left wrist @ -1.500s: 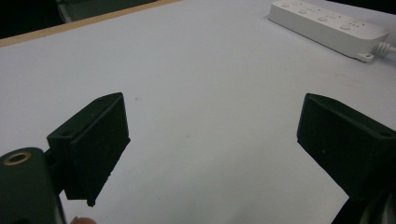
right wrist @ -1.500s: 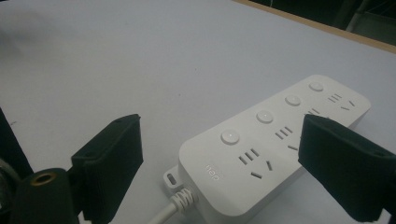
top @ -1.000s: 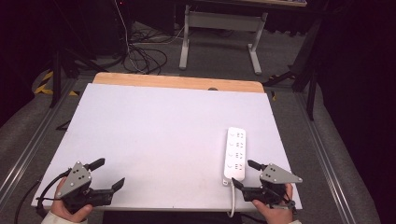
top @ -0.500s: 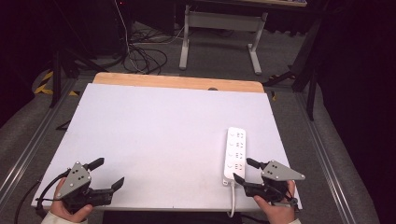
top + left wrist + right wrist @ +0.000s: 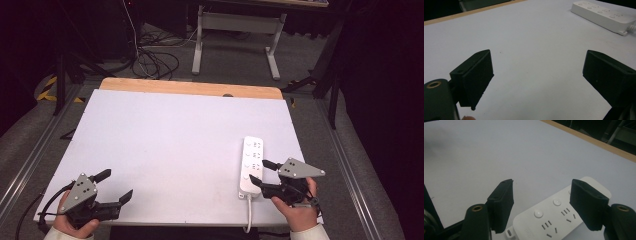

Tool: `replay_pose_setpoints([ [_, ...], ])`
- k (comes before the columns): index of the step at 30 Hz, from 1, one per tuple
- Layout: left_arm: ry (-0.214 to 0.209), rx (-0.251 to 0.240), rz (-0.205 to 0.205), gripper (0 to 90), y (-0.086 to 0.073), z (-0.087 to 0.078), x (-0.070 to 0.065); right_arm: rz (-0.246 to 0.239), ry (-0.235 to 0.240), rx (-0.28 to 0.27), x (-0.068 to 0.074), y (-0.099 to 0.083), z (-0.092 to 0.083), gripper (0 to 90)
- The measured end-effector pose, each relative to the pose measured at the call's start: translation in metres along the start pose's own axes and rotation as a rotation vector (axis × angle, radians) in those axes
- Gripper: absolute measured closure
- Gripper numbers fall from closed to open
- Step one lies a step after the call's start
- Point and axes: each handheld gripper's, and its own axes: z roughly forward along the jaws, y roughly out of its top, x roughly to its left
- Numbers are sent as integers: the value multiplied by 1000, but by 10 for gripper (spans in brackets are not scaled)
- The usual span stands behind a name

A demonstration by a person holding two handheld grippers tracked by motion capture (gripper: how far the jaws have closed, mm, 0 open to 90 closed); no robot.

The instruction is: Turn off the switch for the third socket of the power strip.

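both claws agape, left claw [image 5: 116, 186] low; right claw [image 5: 260, 172] beside power strip [image 5: 251, 160]

White power strip [image 5: 252, 166], grey socket slots. Table [image 5: 165, 140] white, tan wood edge at 12 o'clock. Both grippers' jaws black. Floor grey; yellow-black hazard tape [image 5: 47, 90] at 10 o'clock.

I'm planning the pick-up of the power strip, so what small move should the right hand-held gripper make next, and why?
Probably ease the right hand-held gripper slightly forward and down so its open jaws straddle the power strip. In the right gripper view the strip lies just beyond the jaws and between them, flat on the white table, not yet gripped. The left hand-held gripper sits far off.
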Motion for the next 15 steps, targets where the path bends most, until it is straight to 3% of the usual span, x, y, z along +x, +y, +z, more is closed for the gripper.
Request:
replay_pose_setpoints([
  [15,-4,3,2,104,0,0,0,-10,-6,19,-14,21,16,361],
])
